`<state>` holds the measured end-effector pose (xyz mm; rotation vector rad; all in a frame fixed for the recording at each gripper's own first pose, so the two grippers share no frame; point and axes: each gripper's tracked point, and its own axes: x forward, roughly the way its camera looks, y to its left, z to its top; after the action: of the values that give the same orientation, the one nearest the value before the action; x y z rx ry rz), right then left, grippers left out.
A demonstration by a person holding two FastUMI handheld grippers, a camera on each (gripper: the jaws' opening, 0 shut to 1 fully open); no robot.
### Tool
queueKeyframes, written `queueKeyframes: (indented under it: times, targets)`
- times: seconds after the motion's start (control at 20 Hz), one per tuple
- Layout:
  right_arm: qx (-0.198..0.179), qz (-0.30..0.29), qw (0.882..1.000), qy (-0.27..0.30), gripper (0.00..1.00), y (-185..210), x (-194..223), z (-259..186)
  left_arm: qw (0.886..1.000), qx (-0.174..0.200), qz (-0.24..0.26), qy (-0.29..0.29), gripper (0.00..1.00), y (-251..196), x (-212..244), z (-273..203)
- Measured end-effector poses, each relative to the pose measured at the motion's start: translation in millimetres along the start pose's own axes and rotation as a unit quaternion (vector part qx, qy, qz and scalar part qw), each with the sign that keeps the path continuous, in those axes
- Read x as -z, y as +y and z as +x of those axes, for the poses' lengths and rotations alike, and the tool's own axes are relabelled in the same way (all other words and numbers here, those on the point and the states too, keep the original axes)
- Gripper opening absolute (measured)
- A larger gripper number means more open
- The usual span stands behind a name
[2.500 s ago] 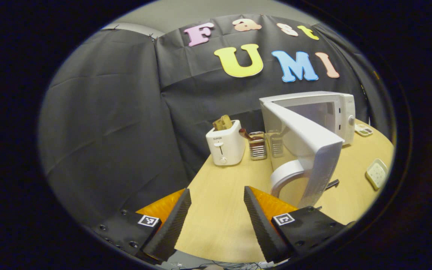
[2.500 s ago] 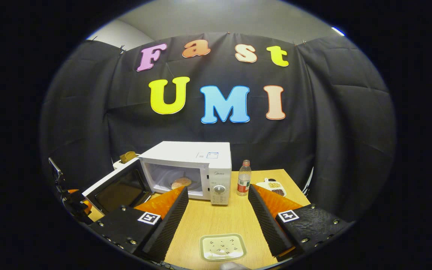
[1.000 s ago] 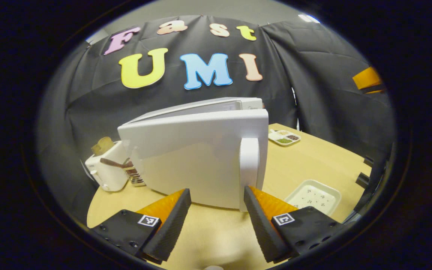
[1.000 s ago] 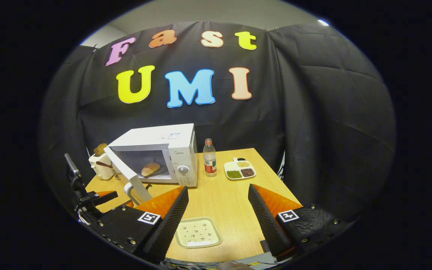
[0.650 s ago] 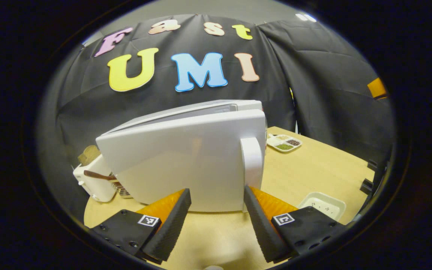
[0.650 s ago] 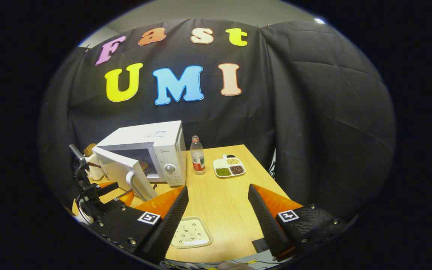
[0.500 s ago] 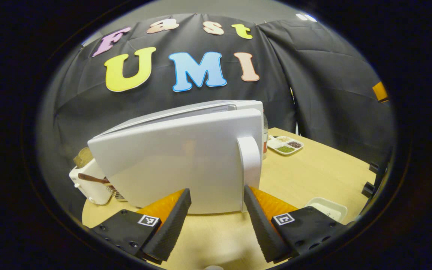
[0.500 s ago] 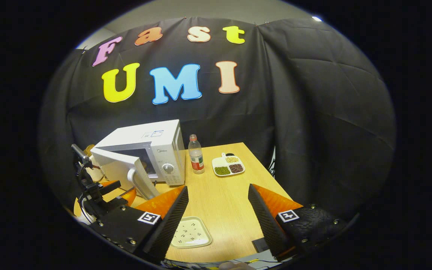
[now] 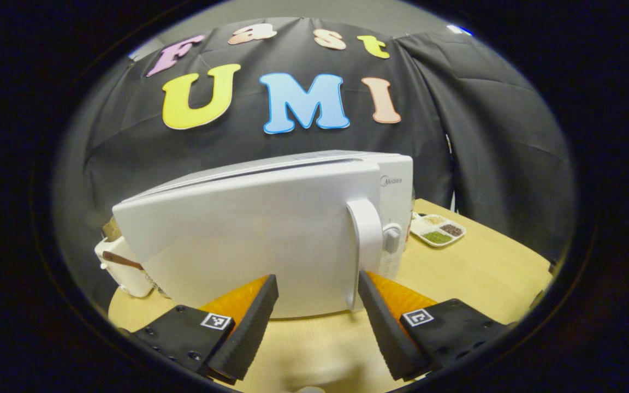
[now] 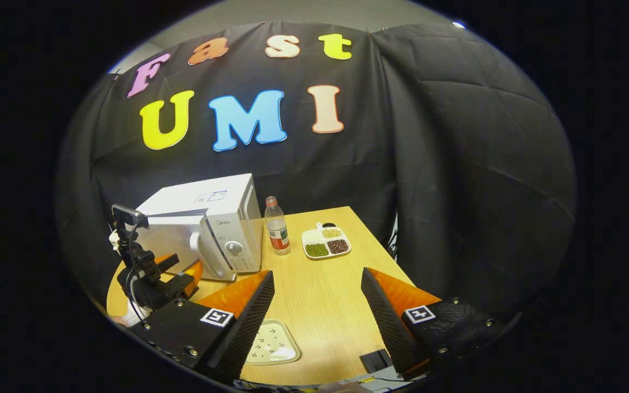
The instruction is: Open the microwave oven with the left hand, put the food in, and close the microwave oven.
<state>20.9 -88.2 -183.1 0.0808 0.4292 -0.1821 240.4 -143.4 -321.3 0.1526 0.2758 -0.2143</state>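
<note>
Booth/surface: black cloth wall behind, light wooden table (image 10: pixel 325 284) carrying everything.
Left jaws: left gripper (image 9: pixel 314 305) has its fingers spread apart, nothing clamped between them; both fingertips sit right at the lower face of the white microwave door (image 9: pixel 249 234). Contact vs. a hair short: cannot tell.
Door: nearly shut. Its vertical white curved handle (image 9: pixel 366 240) is just above the right-hand finger; a thin gap seems to remain at the hinge-far edge beside the knob panel.
Task's thing: white box-shaped microwave oven (image 10: pixel 213 224) stands at the table's back left. The food is behind the door, hidden; judged already inside.
Step in hand: closing push, last stretch, judged.
How to do it well: press flat on the door face near the handle side, far from the hinge, straight toward the oven body. Push until the latch seats, not just until the door looks flush. Keep force low enough that the oven doesn't skid back.
Left pose: low, level, pointing straight at the door; seen from the right gripper view at the oven's front-left.
Right jaws: right gripper (image 10: pixel 317 305) also wide apart, empty.
Right pose: held back, well apart from the oven, above a pale square speckled dish (image 10: pixel 268 341).
Nearby: clear plastic bottle with red label (image 10: pixel 277 225) just beside the oven; white divided tray of beans (image 10: pixel 325 242) farther right.
</note>
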Motion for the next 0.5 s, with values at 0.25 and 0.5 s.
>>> queueKeyframes:
  times: [0.25,0.5]
  targets:
    - [-0.007,-0.001,1.0,0.003,0.98,-2.9,-2.2,4.7,1.0,-0.015,-0.012,0.01,0.98,-2.9,0.2,15.2]
    - [-0.011,0.006,1.0,0.007,0.98,-7.7,-4.7,9.8,0.999,-0.031,-0.01,0.005,1.0,-2.0,-0.3,13.9]
